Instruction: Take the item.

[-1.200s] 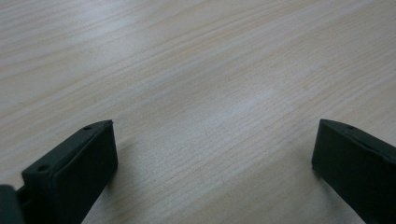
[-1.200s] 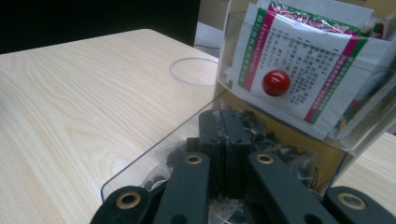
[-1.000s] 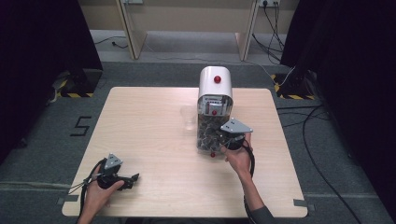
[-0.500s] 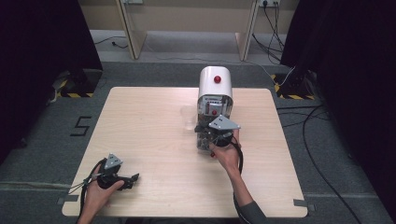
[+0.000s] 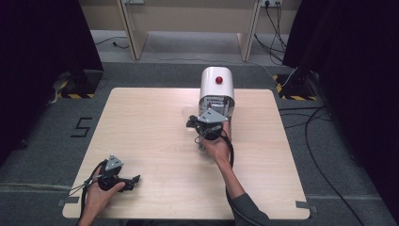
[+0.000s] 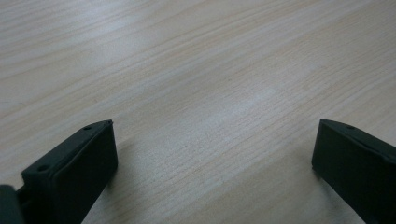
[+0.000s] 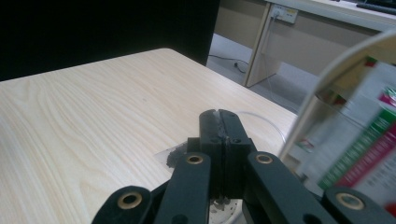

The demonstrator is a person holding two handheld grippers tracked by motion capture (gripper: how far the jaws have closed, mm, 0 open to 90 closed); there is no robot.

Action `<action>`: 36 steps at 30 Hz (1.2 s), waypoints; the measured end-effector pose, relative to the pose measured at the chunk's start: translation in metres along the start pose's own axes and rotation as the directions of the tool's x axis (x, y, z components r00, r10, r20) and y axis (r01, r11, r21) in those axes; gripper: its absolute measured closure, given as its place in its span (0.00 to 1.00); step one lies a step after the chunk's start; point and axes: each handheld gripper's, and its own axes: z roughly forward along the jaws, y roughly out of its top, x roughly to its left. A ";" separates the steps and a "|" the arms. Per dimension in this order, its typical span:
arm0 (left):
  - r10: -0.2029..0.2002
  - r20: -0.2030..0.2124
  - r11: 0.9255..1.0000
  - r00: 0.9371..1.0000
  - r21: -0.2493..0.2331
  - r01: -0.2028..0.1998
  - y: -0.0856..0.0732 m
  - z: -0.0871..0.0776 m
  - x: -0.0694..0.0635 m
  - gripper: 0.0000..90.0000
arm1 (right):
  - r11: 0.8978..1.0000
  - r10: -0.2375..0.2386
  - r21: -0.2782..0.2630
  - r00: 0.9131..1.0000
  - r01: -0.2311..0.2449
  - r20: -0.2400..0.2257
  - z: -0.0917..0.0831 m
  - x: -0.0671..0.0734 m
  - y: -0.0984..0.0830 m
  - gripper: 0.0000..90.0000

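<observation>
Two tools: right tool (image 7: 219, 122) shut on thin bag edge (image 7: 175, 156) beside white machine (image 5: 216, 84); left tool (image 6: 215, 163) wide open, empty.

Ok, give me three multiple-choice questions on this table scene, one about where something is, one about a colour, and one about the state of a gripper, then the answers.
1. Where does the white machine stand on the table?
A. at the far edge, right of the middle
B. at the near left corner
C. in the middle of the near edge

2. What colour is the round knob on top of the machine?
A. green
B. red
C. yellow

3. How do the jaws of the left gripper stand?
A. wide apart over bare wood
C. shut on a cup
B. shut tight on each other

Answers: 1 A, the high view shows it by the far edge; 2 B, the knob shows red against the white casing; 3 A, the left gripper view shows a wide gap with nothing between.
</observation>
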 end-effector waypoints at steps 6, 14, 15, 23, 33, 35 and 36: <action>0.000 0.000 1.000 1.000 0.000 0.000 0.000 0.000 0.000 0.00 | 1.000 -0.017 0.015 1.000 0.017 0.011 0.017 0.003 0.007 1.00; 0.000 0.000 1.000 1.000 0.000 0.000 0.000 0.000 0.000 0.00 | 1.000 -0.020 0.026 0.999 0.018 0.047 0.034 -0.003 0.013 1.00; -0.001 0.000 1.000 1.000 0.000 0.001 0.000 0.000 0.000 0.00 | 1.000 -0.017 0.027 0.998 0.016 0.056 0.037 -0.004 0.015 1.00; 0.000 0.000 1.000 1.000 0.001 0.000 0.000 0.000 0.000 0.00 | 0.998 -0.041 0.042 0.994 0.037 0.100 0.052 0.000 0.023 1.00; 0.001 0.002 1.000 1.000 0.001 -0.001 -0.001 -0.001 0.000 0.00 | 0.996 -0.061 0.080 0.987 0.050 0.146 0.059 -0.005 0.020 1.00; 0.001 0.002 1.000 1.000 0.001 -0.001 -0.001 -0.001 0.000 0.00 | 0.995 -0.071 0.082 0.986 0.059 0.148 0.061 -0.005 0.019 1.00; 0.001 0.002 1.000 1.000 0.001 -0.001 -0.001 -0.001 0.000 0.00 | 0.994 -0.082 0.084 0.985 0.070 0.151 0.061 -0.004 0.019 1.00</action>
